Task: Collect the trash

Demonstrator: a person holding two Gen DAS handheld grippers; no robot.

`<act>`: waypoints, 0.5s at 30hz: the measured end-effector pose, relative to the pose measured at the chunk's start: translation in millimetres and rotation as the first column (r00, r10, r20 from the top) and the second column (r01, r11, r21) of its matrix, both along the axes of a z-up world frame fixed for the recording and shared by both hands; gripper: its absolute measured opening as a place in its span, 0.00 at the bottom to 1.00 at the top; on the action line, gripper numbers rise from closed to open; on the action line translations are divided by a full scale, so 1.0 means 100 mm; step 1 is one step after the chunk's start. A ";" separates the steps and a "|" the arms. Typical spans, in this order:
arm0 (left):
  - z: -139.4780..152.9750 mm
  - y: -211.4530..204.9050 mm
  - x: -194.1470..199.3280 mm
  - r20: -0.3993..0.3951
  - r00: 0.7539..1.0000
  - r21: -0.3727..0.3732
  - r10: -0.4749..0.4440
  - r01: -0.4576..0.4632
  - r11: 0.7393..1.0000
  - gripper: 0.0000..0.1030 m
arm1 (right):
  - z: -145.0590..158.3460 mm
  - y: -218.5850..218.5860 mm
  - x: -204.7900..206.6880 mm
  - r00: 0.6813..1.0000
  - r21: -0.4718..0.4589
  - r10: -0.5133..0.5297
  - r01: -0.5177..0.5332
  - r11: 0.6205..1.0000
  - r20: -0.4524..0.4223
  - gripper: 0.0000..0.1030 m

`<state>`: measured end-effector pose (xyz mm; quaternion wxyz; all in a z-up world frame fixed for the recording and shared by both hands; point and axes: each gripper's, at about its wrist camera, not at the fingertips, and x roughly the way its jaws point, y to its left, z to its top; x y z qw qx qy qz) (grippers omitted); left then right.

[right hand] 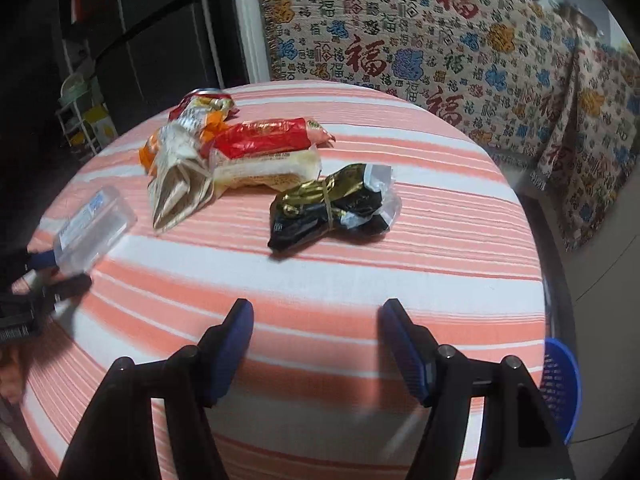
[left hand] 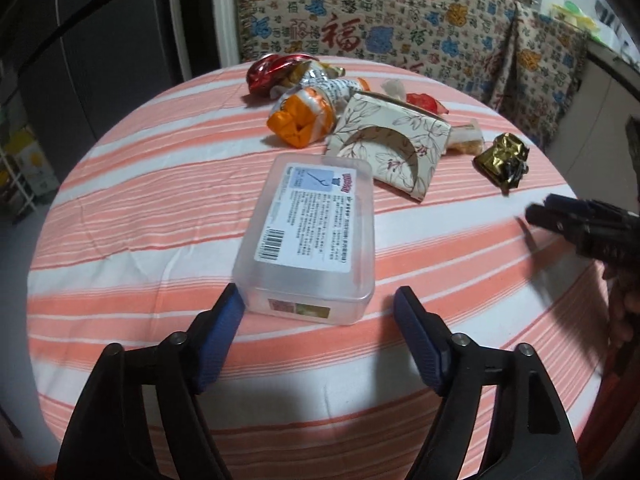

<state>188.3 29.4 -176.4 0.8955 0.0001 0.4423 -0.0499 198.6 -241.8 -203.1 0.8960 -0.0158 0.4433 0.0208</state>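
A clear plastic box with a printed label lies on the round table with the orange-striped cloth. My left gripper is open around the box's near end: the left pad is at its corner, the right pad stands apart. Behind the box lie an orange wrapper, a shiny red wrapper, a flattened floral carton and a black-and-gold wrapper. My right gripper hovers open over bare cloth, short of the black-and-gold wrapper. A red packet lies on a white snack pack.
A blue mesh basket stands on the floor by the table's right edge. A sofa under a patterned cover runs behind the table. A dark fridge and a small shelf are at the left.
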 end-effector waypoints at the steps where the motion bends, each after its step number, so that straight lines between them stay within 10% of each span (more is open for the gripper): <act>1: 0.00 -0.01 0.02 -0.004 1.000 -0.002 -0.006 0.006 1.000 0.85 | 0.01 -0.03 0.06 1.000 0.038 -0.021 0.021 0.999 -0.003 0.67; 6: -0.03 -0.10 0.08 -0.022 0.999 0.040 -0.024 0.025 0.999 0.93 | 0.01 0.07 0.37 0.998 0.120 -0.055 0.059 0.991 -0.033 0.67; 9: -0.03 -0.06 0.09 -0.023 0.999 0.027 -0.024 0.025 0.999 0.94 | -0.01 0.14 0.44 0.996 0.058 -0.090 0.091 0.994 -0.021 0.63; 11: -0.03 -0.04 0.09 -0.023 0.999 0.021 -0.027 0.027 0.999 0.94 | 0.01 0.12 0.43 0.995 0.002 -0.095 0.095 0.995 -0.016 0.40; 15: -0.03 -0.01 0.09 -0.026 0.999 0.023 -0.027 0.027 0.999 0.94 | 0.05 -0.08 0.27 0.995 -0.089 -0.099 0.097 0.991 -0.015 0.38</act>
